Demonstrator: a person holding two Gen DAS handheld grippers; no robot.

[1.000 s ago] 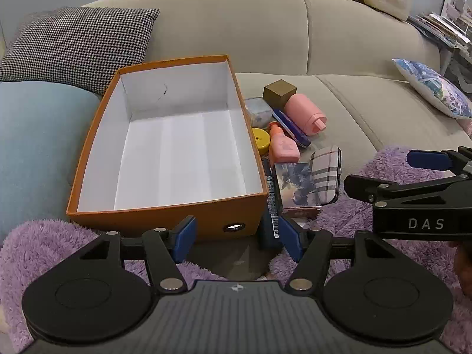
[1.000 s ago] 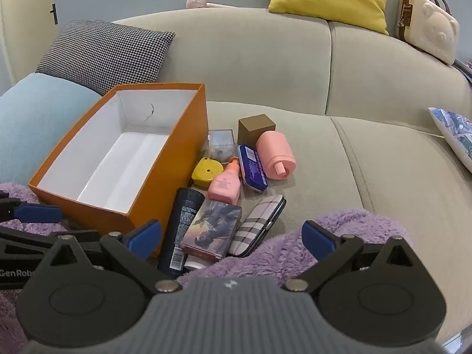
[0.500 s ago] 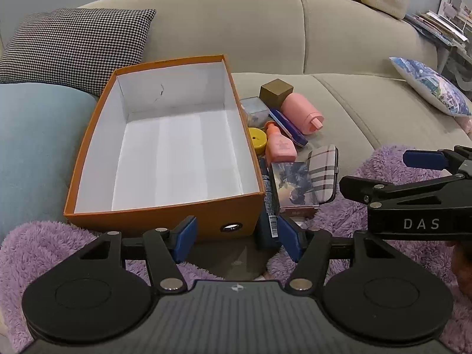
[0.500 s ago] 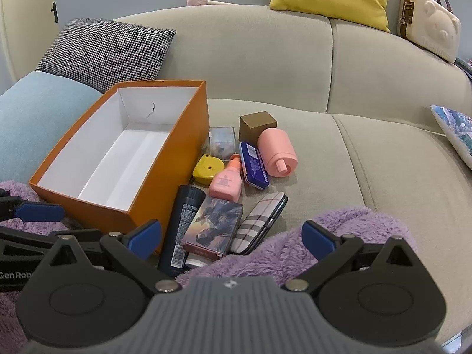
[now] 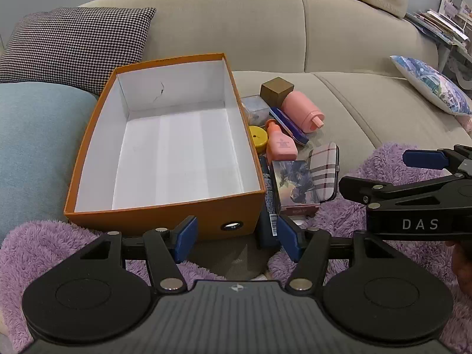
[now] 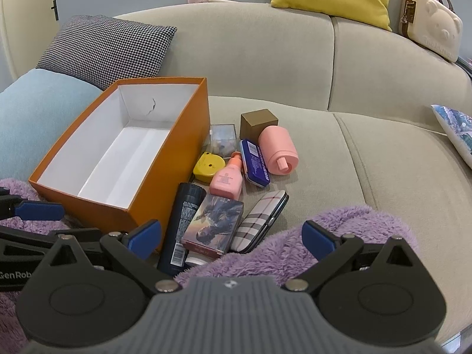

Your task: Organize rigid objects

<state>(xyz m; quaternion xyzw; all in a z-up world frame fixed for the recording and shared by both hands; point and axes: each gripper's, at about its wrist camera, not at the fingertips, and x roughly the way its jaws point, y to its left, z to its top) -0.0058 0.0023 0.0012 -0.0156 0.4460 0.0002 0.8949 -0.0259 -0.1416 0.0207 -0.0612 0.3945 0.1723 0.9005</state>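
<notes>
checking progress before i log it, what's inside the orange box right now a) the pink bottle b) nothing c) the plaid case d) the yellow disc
b: the orange box shows only its bare white floor, while the pink bottle, plaid case and yellow disc all lie on the sofa beside it.

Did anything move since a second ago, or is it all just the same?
Nothing visibly changed. The left gripper and right gripper both hang open and empty, holding nothing. The orange box is still empty, and the pile beside it, like the pink bottle, the dark tube and the plaid case, lies just where it was on the sofa.
</notes>
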